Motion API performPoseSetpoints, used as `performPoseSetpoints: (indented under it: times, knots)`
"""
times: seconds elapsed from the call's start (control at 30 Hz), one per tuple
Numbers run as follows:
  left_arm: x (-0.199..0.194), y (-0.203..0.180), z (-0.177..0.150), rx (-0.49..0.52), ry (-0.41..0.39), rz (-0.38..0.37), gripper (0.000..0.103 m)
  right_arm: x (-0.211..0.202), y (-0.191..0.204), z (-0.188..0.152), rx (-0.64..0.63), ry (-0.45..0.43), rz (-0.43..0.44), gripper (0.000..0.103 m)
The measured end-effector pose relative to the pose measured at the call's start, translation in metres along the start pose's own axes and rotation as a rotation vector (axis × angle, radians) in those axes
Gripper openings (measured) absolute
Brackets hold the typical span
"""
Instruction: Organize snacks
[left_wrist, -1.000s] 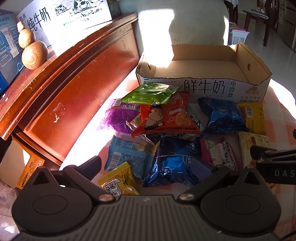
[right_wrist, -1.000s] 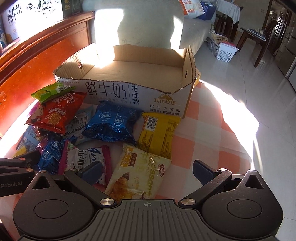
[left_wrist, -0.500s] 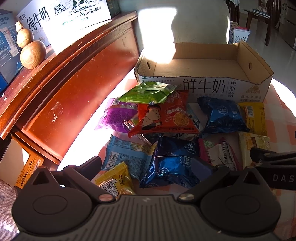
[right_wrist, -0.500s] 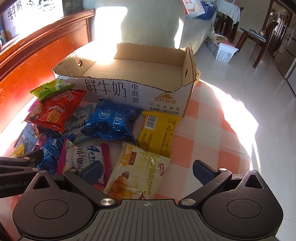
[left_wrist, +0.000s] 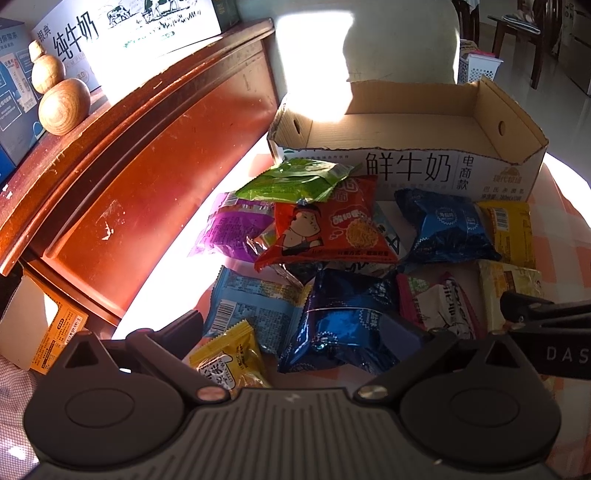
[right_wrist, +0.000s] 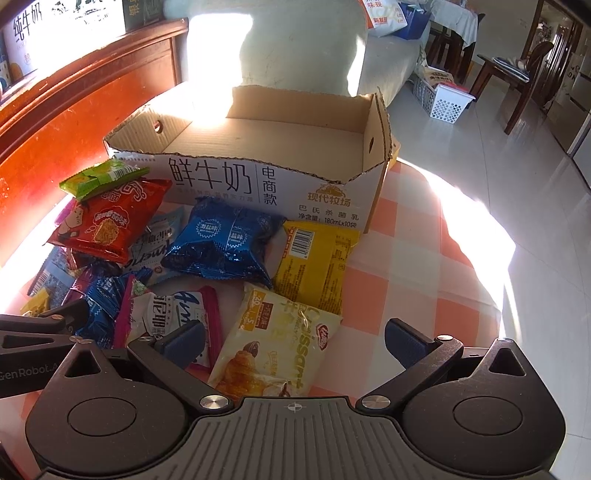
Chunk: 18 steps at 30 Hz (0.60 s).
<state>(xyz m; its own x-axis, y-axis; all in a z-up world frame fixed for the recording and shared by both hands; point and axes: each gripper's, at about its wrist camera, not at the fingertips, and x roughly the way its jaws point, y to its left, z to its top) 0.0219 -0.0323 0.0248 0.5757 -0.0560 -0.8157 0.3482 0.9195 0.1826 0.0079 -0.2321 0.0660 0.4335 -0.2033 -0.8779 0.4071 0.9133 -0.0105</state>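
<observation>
An open cardboard milk box (left_wrist: 410, 170) (right_wrist: 258, 184) stands empty at the back of the checked table. Several snack packs lie in front of it: a green pack (left_wrist: 295, 181), a red pack (left_wrist: 325, 229) (right_wrist: 107, 218), a purple pack (left_wrist: 232, 225), blue foil packs (left_wrist: 351, 317) (right_wrist: 225, 240), a yellow pack (right_wrist: 314, 262) and a pale croissant pack (right_wrist: 273, 343). My left gripper (left_wrist: 299, 328) is open above the near blue pack and a small yellow pack (left_wrist: 229, 358). My right gripper (right_wrist: 295, 339) is open above the croissant pack. Neither holds anything.
A red-brown wooden cabinet (left_wrist: 122, 177) runs along the left, with wooden gourds (left_wrist: 62, 103) and milk cartons (left_wrist: 122, 33) on top. A pale sofa (right_wrist: 295, 48) stands behind the box. Bare orange-checked cloth (right_wrist: 413, 266) lies right of the packs, tiled floor beyond.
Both grippers have drifted slightly back and up, so the box and packs sit a little lower and farther in view. Their fingers stay open and no pack has moved.
</observation>
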Motion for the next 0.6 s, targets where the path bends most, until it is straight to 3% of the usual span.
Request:
performPoseSetpoints:
  times: [0.6]
  knots:
    - [-0.0013,-0.0076,-0.0016,0.027,-0.025,0.006,0.096,-0.0004,0.0016,-0.0015,-0.008,-0.018,-0.009,0.103]
